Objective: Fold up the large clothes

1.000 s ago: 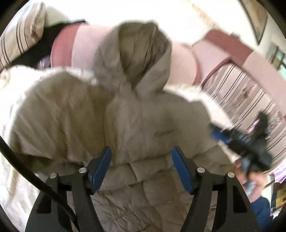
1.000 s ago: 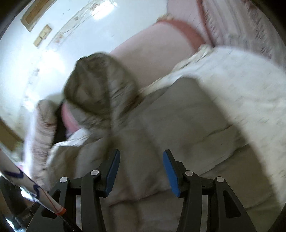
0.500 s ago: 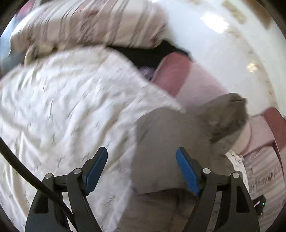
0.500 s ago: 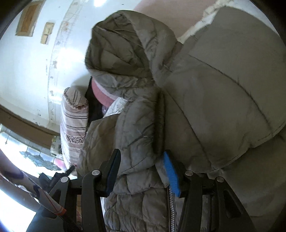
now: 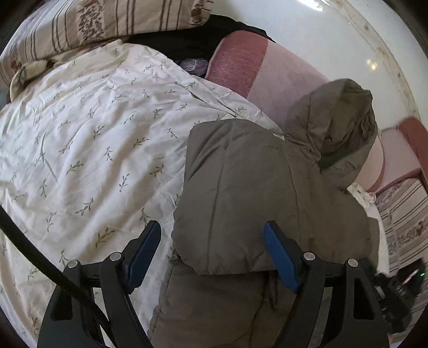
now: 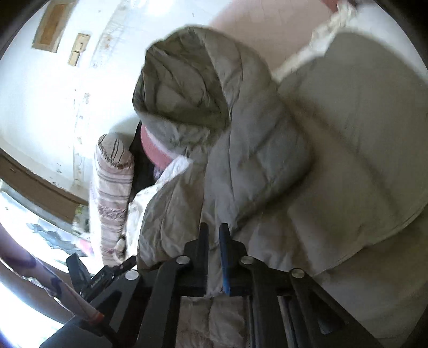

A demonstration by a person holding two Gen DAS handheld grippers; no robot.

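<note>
A grey-olive puffer jacket (image 5: 248, 187) lies on the bed with one side folded over the body and its hood (image 5: 337, 120) resting against the pink headboard. My left gripper (image 5: 212, 254) is open and empty, just above the folded panel's lower edge. In the right wrist view the same jacket (image 6: 267, 150) fills the frame, with the hood (image 6: 187, 88) at the top. My right gripper (image 6: 214, 257) is shut on a fold of the jacket's quilted edge.
A white duvet with a leaf print (image 5: 88, 150) covers the bed to the left of the jacket. A striped pillow (image 5: 101, 24) lies at the head. The pink headboard (image 5: 267, 69) and a white wall stand behind. A striped cover (image 5: 404, 222) lies at right.
My right gripper has closed on the jacket's edge; it was open half a second ago. My left gripper has swung left from over the jacket's middle to its left edge and stays open.
</note>
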